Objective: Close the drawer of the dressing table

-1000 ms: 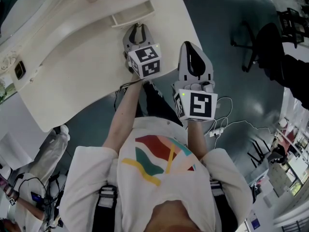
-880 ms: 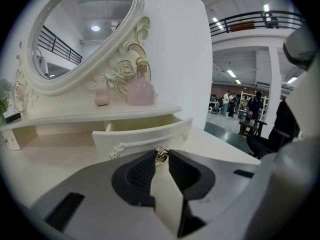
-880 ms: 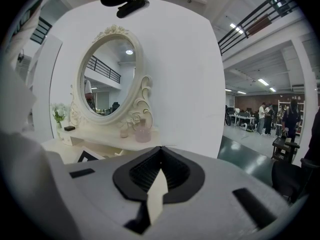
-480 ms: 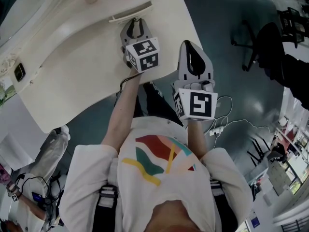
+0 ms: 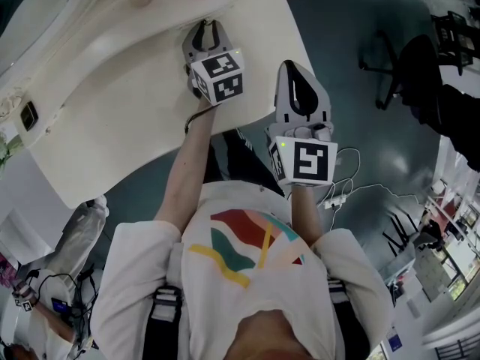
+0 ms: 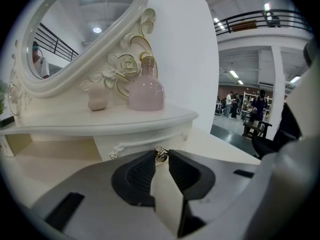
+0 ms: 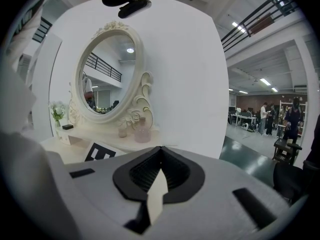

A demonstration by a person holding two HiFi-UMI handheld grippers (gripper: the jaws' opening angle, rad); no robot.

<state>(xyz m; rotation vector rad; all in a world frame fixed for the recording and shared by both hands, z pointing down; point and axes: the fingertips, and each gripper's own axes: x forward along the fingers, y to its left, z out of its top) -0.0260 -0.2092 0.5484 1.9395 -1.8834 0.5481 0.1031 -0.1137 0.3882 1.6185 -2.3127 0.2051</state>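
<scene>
The white dressing table fills the upper left of the head view. Its drawer front sits pushed in under the curved upper shelf. The small metal drawer knob lies between the fingertips of my left gripper, which is shut on it. In the head view the left gripper reaches across the tabletop to the shelf's edge. My right gripper hangs off the table's right edge, shut and empty; its jaws meet at the tip.
An oval mirror, a pink bottle and a small pink jar stand on the upper shelf. A small black item lies at the table's left. An office chair and white cables are on the dark floor to the right.
The drawer stuck out from under the shelf a second ago and now sits flush. My left gripper moved with it toward the mirror. The right gripper stayed still.
</scene>
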